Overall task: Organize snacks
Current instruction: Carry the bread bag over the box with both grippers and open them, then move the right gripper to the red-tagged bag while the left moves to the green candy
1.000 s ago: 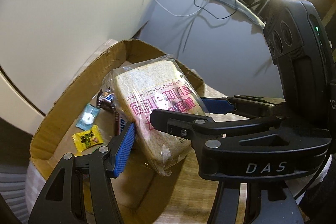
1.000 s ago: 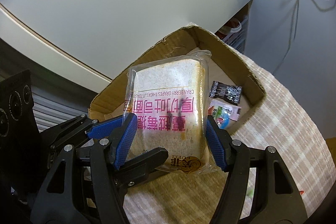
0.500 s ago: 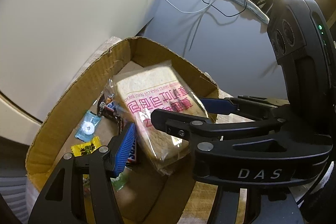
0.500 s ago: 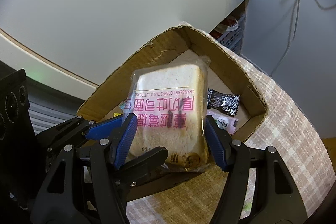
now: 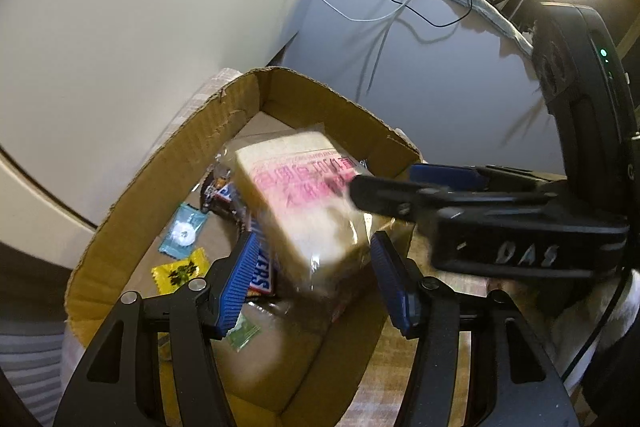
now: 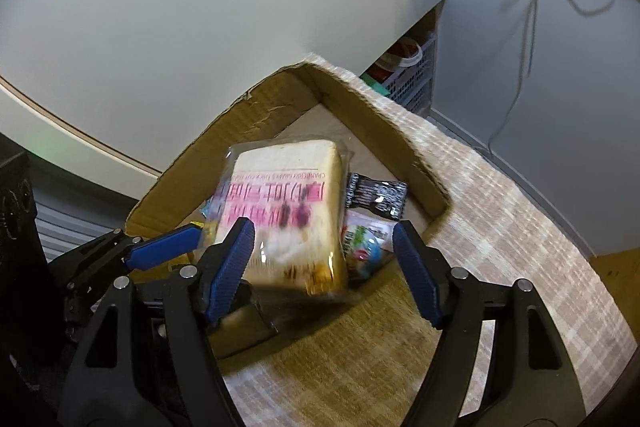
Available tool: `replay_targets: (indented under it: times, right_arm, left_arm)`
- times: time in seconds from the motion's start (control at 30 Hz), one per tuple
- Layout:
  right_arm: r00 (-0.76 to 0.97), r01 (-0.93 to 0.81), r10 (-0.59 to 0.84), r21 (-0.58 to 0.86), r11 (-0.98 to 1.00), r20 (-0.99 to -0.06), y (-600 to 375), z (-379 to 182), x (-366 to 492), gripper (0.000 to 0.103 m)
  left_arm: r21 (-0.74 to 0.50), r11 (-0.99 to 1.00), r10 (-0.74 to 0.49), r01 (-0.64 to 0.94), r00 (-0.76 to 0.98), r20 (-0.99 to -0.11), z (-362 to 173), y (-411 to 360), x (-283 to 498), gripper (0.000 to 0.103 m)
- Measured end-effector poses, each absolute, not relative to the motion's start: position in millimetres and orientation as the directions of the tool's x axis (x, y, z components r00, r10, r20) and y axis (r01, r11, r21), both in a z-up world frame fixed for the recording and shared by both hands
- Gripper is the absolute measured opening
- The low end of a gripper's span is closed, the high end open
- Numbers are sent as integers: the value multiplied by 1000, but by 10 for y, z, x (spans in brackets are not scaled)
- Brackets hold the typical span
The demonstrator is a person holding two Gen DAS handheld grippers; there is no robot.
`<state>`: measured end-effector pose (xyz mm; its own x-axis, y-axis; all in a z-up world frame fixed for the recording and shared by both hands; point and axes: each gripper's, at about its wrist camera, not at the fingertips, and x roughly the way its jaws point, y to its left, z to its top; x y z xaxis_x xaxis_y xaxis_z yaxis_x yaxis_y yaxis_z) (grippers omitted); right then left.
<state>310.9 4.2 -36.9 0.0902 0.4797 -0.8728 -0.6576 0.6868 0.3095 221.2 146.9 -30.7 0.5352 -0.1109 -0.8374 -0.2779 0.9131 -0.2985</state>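
While your left tongs (image 5: 314,277) hang above the near end of the open brown cardboard box (image 5: 132,211), their blue pads stand parted with nothing pressed between them, seemingly standing by as a guard, not a grip. Left of them on the box floor lie a pale blue sweet wrapper (image 5: 183,233) and a yellow sweet wrapper (image 5: 180,273), loose and flat. Between both tools sits the clear-wrapped slab of sliced toast bread with pink lettering (image 6: 284,215), tilted and blurred inside the box, resting on other snacks. Your right tongs (image 6: 324,263) are opening; their pads stand clear of the bread's sides, so I judge you're letting it go to settle there. Right of it lie a black sachet (image 6: 376,195) and a colourful packet (image 6: 362,247), beside the box's far wall, on the checked cloth bench (image 6: 500,227).
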Motion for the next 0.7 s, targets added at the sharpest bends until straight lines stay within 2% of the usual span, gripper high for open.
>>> replay_targets:
  times: [0.3, 0.43, 0.7]
  right_arm:
    - [158, -588, 510, 334, 736, -846, -565, -104, 3087, 74]
    - [186, -549, 507, 339, 764, -841, -791, -150, 3195, 74]
    - [241, -464, 464, 319, 827, -852, -1437, -182, 3106, 74]
  left_arm:
    - [-285, 919, -95, -274, 547, -832, -170, 1418, 2037, 56]
    - [-291, 921, -101, -258, 563, -820, -74, 1353, 1994, 56]
    - [-294, 943, -157, -153, 574, -804, 27, 988, 2031, 57]
